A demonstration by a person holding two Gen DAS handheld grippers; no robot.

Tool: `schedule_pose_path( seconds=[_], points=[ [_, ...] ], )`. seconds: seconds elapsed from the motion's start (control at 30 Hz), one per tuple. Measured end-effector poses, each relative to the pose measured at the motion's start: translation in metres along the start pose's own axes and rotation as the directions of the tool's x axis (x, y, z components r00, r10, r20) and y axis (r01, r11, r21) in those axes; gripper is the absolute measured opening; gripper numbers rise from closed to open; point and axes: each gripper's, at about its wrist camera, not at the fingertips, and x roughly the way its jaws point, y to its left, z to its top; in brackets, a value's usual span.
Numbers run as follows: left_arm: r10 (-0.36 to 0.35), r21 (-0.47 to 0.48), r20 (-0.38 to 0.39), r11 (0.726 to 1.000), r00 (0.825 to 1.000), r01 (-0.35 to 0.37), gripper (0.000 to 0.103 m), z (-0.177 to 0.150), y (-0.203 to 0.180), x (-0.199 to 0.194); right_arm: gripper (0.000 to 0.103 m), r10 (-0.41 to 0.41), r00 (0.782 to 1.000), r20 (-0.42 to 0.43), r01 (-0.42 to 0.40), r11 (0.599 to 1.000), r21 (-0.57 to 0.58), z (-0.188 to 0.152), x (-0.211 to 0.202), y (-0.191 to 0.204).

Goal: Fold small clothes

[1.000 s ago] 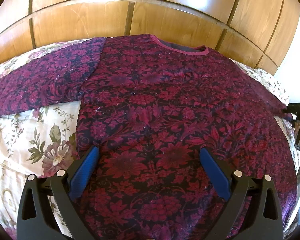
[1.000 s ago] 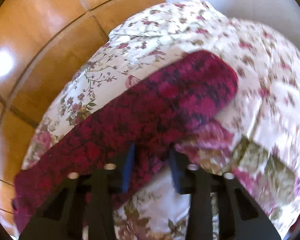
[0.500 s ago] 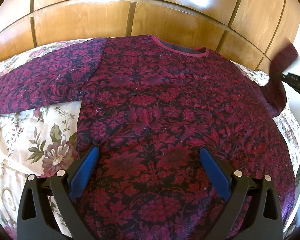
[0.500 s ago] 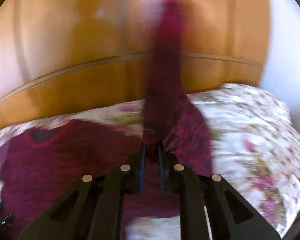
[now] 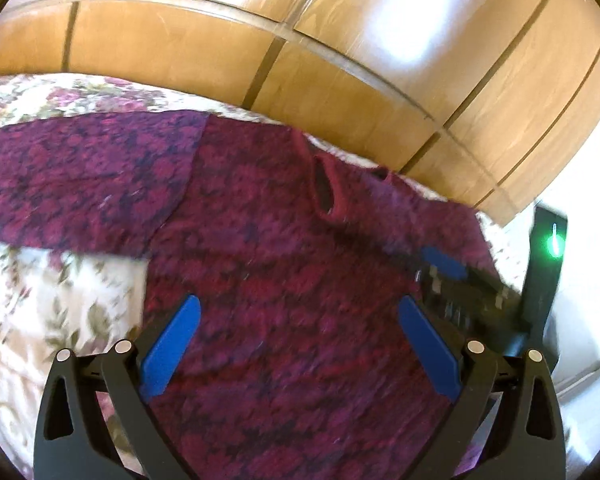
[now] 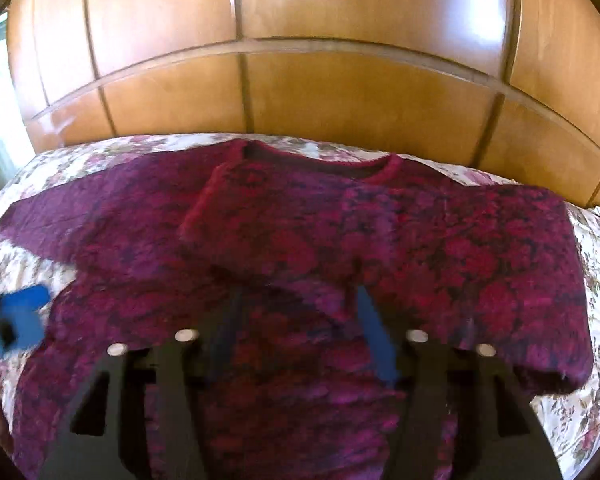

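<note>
A dark red and purple floral top (image 5: 268,248) lies flat on the bed, neckline (image 6: 320,160) toward the headboard. Its right sleeve (image 6: 284,216) is folded across the chest. Its left sleeve (image 5: 80,176) lies spread out to the left. My left gripper (image 5: 298,332) is open and empty above the top's lower body. My right gripper (image 6: 296,332) is open and empty over the middle of the top. The right gripper also shows in the left wrist view (image 5: 452,280) at the top's right side. Both views are blurred.
A floral bedspread (image 5: 60,304) covers the bed (image 6: 596,248). A glossy wooden headboard (image 6: 340,92) stands right behind the top. A white wall (image 5: 588,152) is at the right in the left wrist view.
The right gripper carried the right sleeve up and across the chest, let it go and opened. The left gripper shifted toward the left; the view has turned.
</note>
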Motion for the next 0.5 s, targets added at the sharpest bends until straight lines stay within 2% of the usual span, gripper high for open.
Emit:
schedule_pose_path(
  seconds=[0.07,0.1,0.23,0.4,0.47,0.5],
  points=[
    [-0.015,-0.020,-0.007,1.000,1.000,0.015,0.098,0.013,0.000,0.011,0.063,0.018,1.000,0.015,-0.018,1.000,0.005,-0.004,-0.014,-0.003],
    [-0.018,-0.025,-0.010,1.000,1.000,0.018,0.097,0.016,-0.001,0.015,0.068,0.018,1.000,0.022,-0.018,1.000,0.007,-0.008,-0.022,-0.002],
    [-0.030,-0.043,-0.038,0.999,0.999,0.028,0.083,0.037,-0.005,0.042,0.069,0.018,0.999,0.048,-0.022,0.997,0.074,-0.025,-0.056,-0.026],
    [-0.019,-0.043,-0.085,0.999,0.996,0.015,0.082,0.059,-0.019,0.085,0.072,-0.028,0.998,0.048,0.016,0.972,0.233,-0.054,-0.091,-0.081],
    [-0.017,-0.033,-0.101,0.999,0.995,0.014,0.063,0.064,-0.026,0.100,0.072,-0.040,0.998,0.050,0.023,0.953,0.301,-0.062,-0.099,-0.104],
    [-0.019,-0.021,-0.124,1.000,0.992,0.016,0.036,0.066,-0.029,0.109,0.072,-0.045,0.998,0.053,0.024,0.939,0.342,-0.066,-0.103,-0.117]
  ],
)
